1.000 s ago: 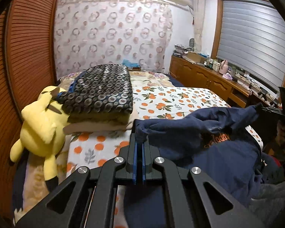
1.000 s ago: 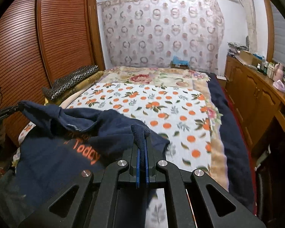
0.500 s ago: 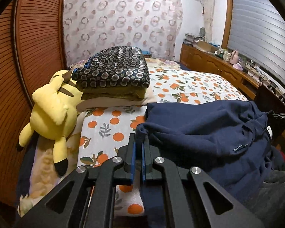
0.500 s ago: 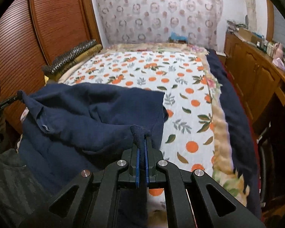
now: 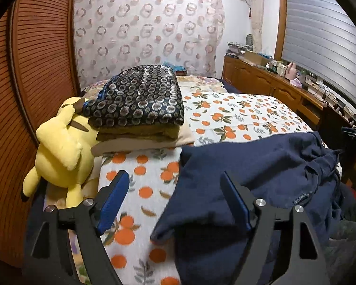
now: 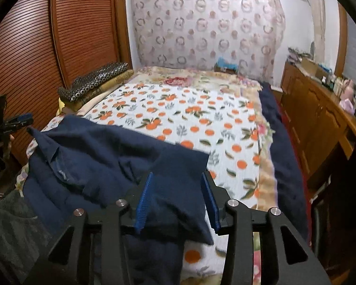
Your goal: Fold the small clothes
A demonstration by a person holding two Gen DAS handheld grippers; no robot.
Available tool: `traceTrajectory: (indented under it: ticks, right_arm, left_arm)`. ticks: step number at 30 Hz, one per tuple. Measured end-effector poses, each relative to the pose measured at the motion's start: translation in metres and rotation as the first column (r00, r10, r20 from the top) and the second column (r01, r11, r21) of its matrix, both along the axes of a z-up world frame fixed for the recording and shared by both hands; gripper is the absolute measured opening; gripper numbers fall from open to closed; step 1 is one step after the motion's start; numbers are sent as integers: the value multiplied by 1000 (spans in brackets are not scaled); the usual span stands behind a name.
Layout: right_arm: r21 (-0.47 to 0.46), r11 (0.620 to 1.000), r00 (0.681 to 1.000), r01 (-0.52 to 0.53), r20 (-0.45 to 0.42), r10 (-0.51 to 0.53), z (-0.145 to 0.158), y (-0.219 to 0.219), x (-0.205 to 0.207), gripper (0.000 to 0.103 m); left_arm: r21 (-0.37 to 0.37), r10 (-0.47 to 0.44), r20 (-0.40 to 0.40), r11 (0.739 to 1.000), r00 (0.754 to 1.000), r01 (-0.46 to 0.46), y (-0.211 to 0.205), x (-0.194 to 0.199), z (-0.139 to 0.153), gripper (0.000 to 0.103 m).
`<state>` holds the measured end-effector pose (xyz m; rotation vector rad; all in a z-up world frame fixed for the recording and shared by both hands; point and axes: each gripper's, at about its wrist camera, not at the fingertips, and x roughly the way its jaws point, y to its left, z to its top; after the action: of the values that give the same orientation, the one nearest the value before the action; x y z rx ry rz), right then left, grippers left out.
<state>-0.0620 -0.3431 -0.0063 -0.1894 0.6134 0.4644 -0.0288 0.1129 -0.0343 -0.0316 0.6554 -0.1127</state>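
— So, both tongs letting go?
— Yes. Left gripper (image 5: 174,191) and right gripper (image 6: 176,191) are opening over the navy garment (image 5: 249,166), loose on the orange-print bedspread (image 6: 189,118).
— Obstacles?
— Folded stack (image 5: 140,99) and yellow plush toy (image 5: 59,147) nearby, probably clear.

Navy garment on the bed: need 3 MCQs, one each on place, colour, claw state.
1. Where does the yellow plush toy lie?
A. beside the folded stack
B. on the cabinet
C. on the garment

2. What colour are the fruit prints on the bedspread?
A. blue
B. orange
C. purple

3. How is the left claw?
A. clamped on cloth
B. open, gripping nothing
C. out of view

Key: 1 A, it leans against the folded stack. 2 B, orange rounds with leaves. 3 B, its jaws are opening and the navy garment lies loose.
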Motion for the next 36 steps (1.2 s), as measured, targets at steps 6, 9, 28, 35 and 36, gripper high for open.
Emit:
traceTrajectory:
  ticks: [6,9,28,35,36]
  right_arm:
    - [0,1000,999,27,-18,-27,-18,11,40,46]
    - [9,999,997,49,-61,-48,-31,12,63,46]
    - [122,969,972,215,-121,-201,-47,-22,59,7]
    - [132,964,967,230,-139,-212,-58,-40,48,7]
    - [125,967,971,221,-125,-206,-56,-38,48,7]
  left_arm:
    - [4,-2,-20,1000,1000,3,-1,43,2,80]
    - [9,-7,-39,1000,999,7,-4,64,0,80]
    - [44,20,-188,999,982,-12,-15,94,-57,79]
    - [20,21,-209,1000,978,-17,-9,93,-64,78]
    - [21,20,-208,1000,978,-16,-9,93,-63,78]
